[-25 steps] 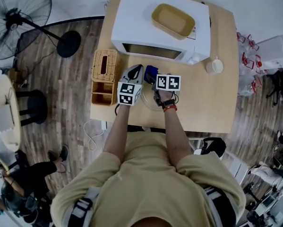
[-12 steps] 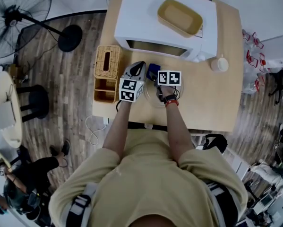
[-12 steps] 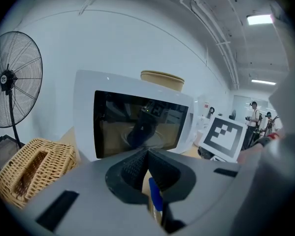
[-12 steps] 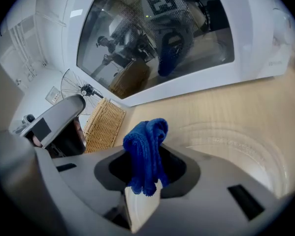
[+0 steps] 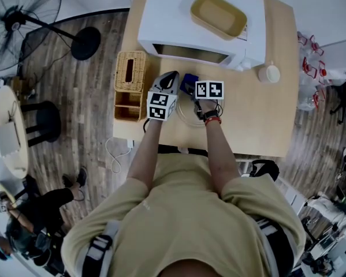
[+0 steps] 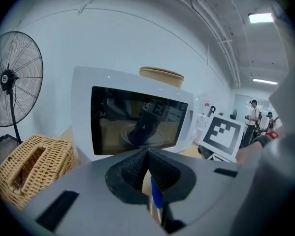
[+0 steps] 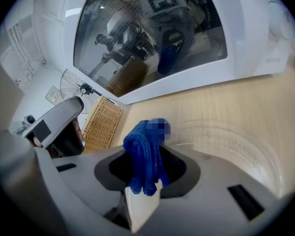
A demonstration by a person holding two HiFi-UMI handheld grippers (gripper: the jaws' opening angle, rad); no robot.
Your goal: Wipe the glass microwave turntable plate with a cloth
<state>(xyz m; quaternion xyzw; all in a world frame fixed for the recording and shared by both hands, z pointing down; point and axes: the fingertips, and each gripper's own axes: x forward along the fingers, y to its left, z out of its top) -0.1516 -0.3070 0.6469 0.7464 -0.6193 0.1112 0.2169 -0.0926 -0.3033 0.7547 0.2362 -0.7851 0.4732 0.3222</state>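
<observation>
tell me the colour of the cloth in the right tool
The cloth is blue, clearest in the right gripper view.

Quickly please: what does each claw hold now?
Left claw: closed, apparently on the rim of the plate.
Right claw: closed on the cloth.

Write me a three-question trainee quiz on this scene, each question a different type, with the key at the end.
1. True or false: the right claw is shut on a blue cloth.
2. What sits on top of the microwave? A) a kettle B) a yellow tray C) a stack of books
3. Fill in: the glass plate lies flat on the ___, in front of the microwave.

Key: 1 true; 2 B; 3 table.
</observation>
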